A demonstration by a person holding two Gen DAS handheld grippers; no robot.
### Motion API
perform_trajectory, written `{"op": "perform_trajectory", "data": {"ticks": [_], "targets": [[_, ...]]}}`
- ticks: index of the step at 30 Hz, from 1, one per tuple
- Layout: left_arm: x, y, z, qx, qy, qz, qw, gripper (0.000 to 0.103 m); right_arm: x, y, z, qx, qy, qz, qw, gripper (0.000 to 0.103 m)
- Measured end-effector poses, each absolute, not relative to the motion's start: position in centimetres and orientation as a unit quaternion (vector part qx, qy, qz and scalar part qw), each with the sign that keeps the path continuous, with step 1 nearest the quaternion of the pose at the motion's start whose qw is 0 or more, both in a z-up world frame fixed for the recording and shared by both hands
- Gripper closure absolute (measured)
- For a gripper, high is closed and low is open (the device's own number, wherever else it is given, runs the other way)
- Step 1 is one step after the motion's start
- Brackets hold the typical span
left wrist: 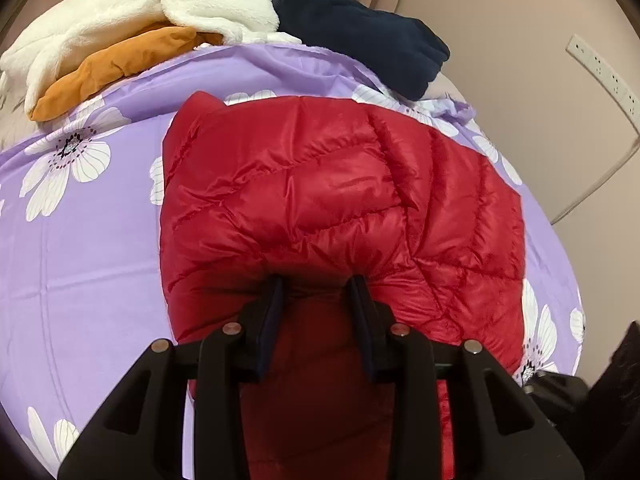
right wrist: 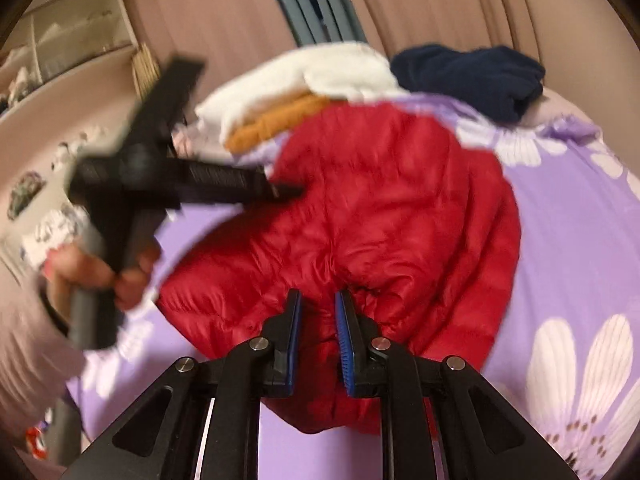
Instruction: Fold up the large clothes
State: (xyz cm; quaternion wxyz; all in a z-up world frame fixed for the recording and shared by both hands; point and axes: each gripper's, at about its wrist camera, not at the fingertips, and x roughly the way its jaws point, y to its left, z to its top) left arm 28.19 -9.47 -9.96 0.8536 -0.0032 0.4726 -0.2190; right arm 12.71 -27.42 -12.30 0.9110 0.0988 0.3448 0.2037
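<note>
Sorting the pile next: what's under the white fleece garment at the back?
An orange garment pokes out beneath the white fleece garment, on the purple floral sheet. Anything deeper is covered.

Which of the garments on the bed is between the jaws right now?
The shiny red quilted puffer jacket; the white fleece, orange and navy garments lie untouched at the far edge.
</note>
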Motion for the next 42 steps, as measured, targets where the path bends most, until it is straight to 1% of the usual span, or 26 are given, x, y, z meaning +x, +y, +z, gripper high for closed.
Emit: {"op": "perform_trajectory", "data": {"ticks": [1, 3, 8, 13, 20, 24, 27, 30, 31, 32, 36, 42], "targets": [[28.1, -9.6, -10.0, 0.002, 0.471, -0.219, 0.854, 0.07, 12.9, -27.4, -12.8, 0.099, 0.349, 0.203, 0.91, 0.086], [27.8, -9.9, -10.2, 0.013, 0.467, -0.217, 0.857, 0.07, 13.1, -27.3, -13.6, 0.082, 0.35, 0.195, 0.912, 0.09], [27.8, -10.1, -10.5, 0.022, 0.468, -0.211, 0.858, 0.069, 13.5, -27.0, -14.9, 0.093, 0.353, 0.183, 0.913, 0.091], [27.4, -8.9, -9.6, -0.011, 0.477, -0.209, 0.854, 0.068, 13.5, -27.1, -14.7, 0.107, 0.353, 0.182, 0.911, 0.091], [21.8, -7.0, -7.4, -0.04, 0.453, -0.235, 0.859, 0.068, 13.9, -27.6, -14.7, 0.129, 0.353, 0.183, 0.908, 0.091], [19.8, -7.1, -8.7, -0.035, 0.458, -0.241, 0.855, 0.068, 14.4, -28.1, -14.9, 0.146, 0.356, 0.182, 0.905, 0.09], [19.7, -7.5, -10.4, -0.029, 0.47, -0.232, 0.851, 0.064, 14.5, -28.2, -15.0, 0.147, 0.362, 0.181, 0.903, 0.09], [19.5, -8.0, -10.6, -0.029, 0.47, -0.228, 0.852, 0.059, 14.1, -28.3, -14.1, 0.16, 0.36, 0.177, 0.902, 0.089], [19.5, -8.3, -10.5, -0.028, 0.468, -0.231, 0.853, 0.053, 13.7, -28.7, -13.5, 0.174, 0.349, 0.178, 0.903, 0.089], [19.4, -8.4, -10.5, -0.027, 0.466, -0.232, 0.853, 0.051, 13.3, -29.0, -13.1, 0.181, 0.34, 0.181, 0.905, 0.087], [19.0, -9.0, -10.7, -0.012, 0.462, -0.227, 0.857, 0.05, 12.8, -30.4, -10.6, 0.208, 0.291, 0.185, 0.916, 0.084], [19.2, -8.7, -10.8, -0.016, 0.461, -0.229, 0.857, 0.05, 16.1, -31.1, -8.1, 0.2, 0.264, 0.15, 0.932, 0.084]]}}
